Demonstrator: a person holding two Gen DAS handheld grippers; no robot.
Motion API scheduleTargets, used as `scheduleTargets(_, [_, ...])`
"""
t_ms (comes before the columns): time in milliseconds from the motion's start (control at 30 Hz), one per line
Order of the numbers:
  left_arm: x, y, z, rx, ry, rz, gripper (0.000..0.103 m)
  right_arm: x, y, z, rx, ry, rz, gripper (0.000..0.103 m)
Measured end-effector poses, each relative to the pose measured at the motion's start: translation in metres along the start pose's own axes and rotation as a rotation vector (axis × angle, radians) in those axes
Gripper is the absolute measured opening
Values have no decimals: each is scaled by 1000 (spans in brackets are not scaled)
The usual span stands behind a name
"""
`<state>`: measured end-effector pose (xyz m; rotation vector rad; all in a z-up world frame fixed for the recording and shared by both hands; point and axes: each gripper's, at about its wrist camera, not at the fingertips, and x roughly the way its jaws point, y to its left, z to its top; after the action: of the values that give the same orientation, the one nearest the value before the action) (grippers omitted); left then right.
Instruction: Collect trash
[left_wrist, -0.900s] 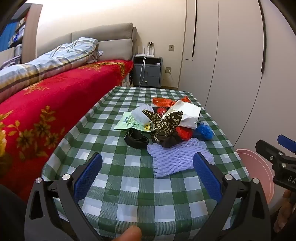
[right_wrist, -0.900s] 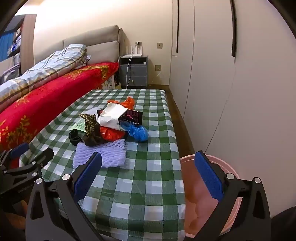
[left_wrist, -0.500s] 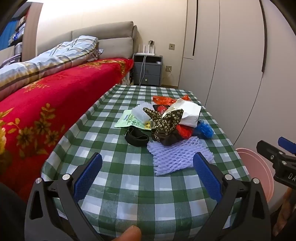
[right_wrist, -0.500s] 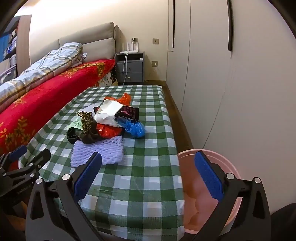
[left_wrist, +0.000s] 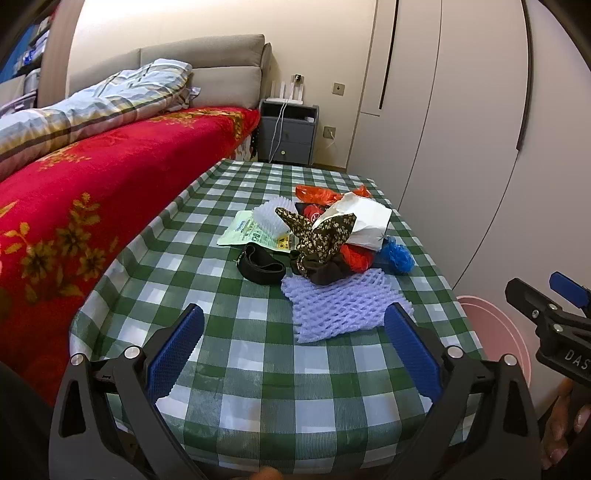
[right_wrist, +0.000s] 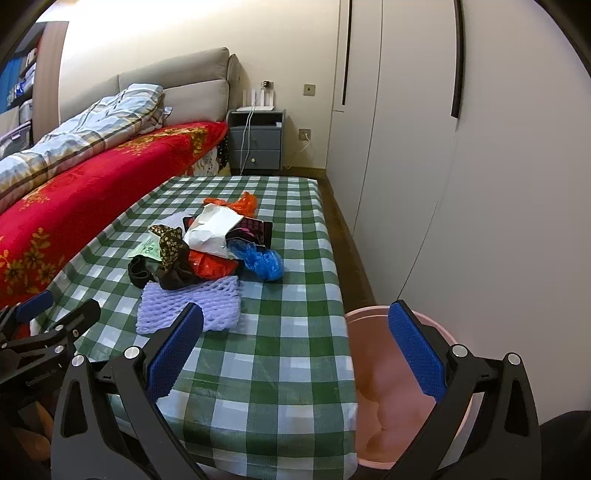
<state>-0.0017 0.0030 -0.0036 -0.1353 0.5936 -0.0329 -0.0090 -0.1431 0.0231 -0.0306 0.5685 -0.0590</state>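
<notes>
Lying in a loose heap at mid-frame on the green-checked table (left_wrist: 258, 369) is the trash — a lavender foam net (left_wrist: 343, 306) nearest, then a floral brown cloth (left_wrist: 321, 236), white paper bag (left_wrist: 365, 218), red and orange plastic, a blue crumpled bag (right_wrist: 264, 260) and a black band (left_wrist: 258, 262). Both the left gripper (left_wrist: 293, 343) and right gripper (right_wrist: 295, 343) gape wide, holding nothing. At lower right of the right wrist view sits a pink bin (right_wrist: 373, 369) — beside the table.
</notes>
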Motion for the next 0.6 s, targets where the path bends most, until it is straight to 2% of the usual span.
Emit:
scheduleTargets(267, [0,-6,0,17,7,-21,94,0,0,0,4,2,0,98])
scheduleTargets(600, [-2,-5,2,21,0,-12,94,-5,2,0,3,-21,-1,96])
